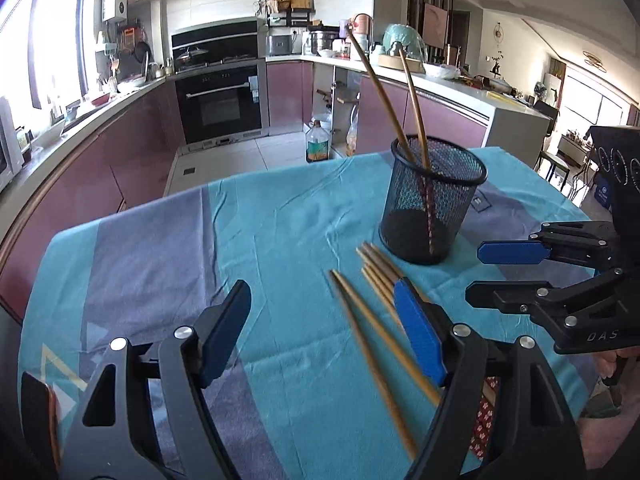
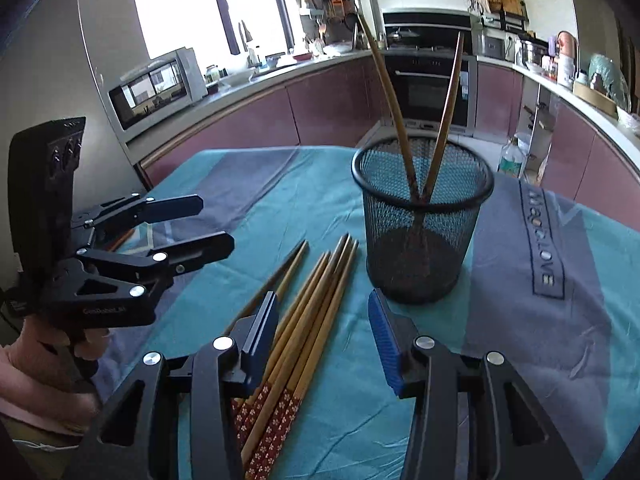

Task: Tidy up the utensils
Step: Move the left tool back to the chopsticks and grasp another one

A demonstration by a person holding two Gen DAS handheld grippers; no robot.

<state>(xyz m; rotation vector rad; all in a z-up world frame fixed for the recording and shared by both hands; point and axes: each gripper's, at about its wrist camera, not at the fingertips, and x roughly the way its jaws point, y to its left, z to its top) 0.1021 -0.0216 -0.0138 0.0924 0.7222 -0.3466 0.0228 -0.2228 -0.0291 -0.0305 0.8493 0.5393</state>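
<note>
Several wooden chopsticks (image 2: 316,312) with red flowered ends lie in a loose bunch on the blue tablecloth (image 2: 520,320), just in front of a black mesh cup (image 2: 420,224). Two chopsticks (image 2: 386,92) stand crossed inside the cup. My right gripper (image 2: 324,332) hovers open over the bunch, which runs under its left finger. In the left wrist view my left gripper (image 1: 324,320) is open wide above two separate chopsticks (image 1: 354,320). The cup (image 1: 432,208) stands beyond it, and the right gripper (image 1: 476,274) is at the right. The left gripper (image 2: 218,222) also shows in the right wrist view.
A dark flat object with an orange edge (image 1: 40,420) lies at the table's near left corner. The person's hand (image 2: 48,360) holds the left gripper's handle. Beyond the table's far edge are purple kitchen cabinets, an oven (image 1: 220,100) and an oil bottle (image 1: 318,142) on the floor.
</note>
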